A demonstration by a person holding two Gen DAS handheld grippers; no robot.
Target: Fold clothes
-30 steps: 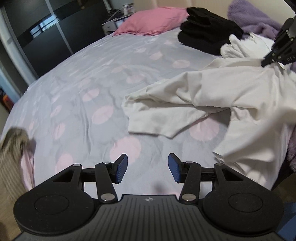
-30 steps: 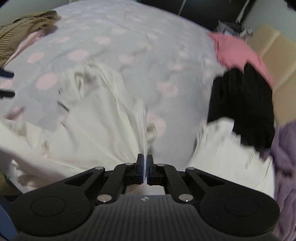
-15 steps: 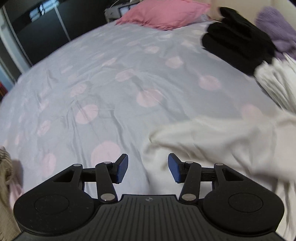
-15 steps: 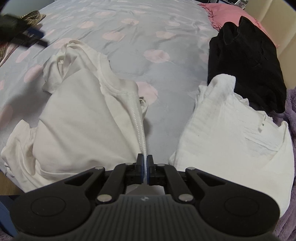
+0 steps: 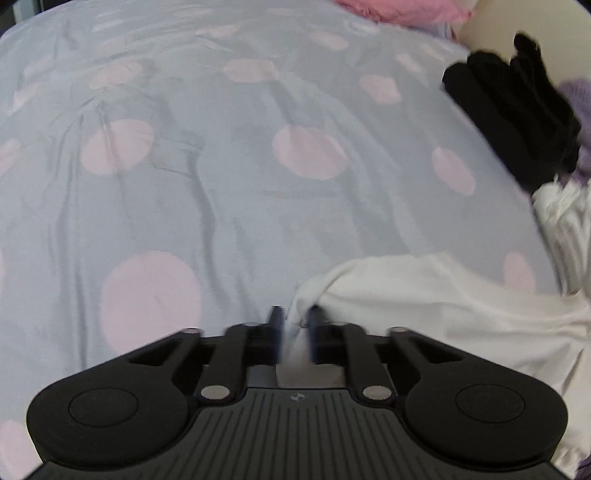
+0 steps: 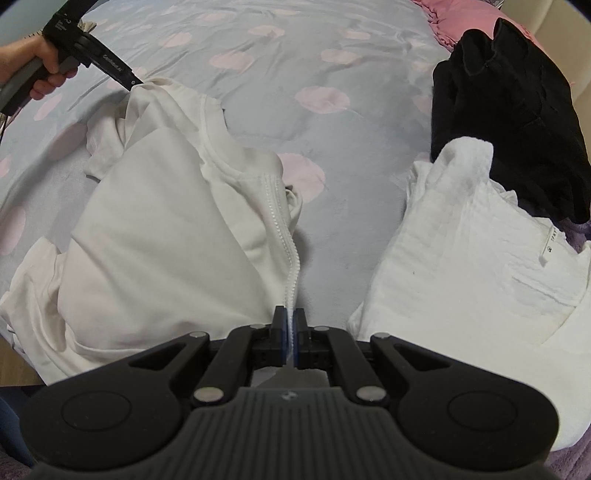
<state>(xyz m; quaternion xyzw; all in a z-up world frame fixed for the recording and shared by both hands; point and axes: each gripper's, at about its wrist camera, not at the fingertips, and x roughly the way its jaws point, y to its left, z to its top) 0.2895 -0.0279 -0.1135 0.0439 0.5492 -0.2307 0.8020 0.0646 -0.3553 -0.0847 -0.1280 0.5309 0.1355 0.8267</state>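
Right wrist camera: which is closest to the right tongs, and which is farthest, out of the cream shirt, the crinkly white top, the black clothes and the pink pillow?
1. Cream cotton shirt, its ribbed hem pinched in the right tongs.
2. Crinkly white top, just to the right.
3. Black clothes pile, behind the white top.
4. Pink pillow, top right corner.

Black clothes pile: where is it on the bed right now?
In the right wrist view the black clothes pile sits upper right, overlapping the textured white garment, just below the pink pillow.

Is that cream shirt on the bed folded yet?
Not yet. The cream shirt lies rumpled and spread, its hem pinched by the right gripper.
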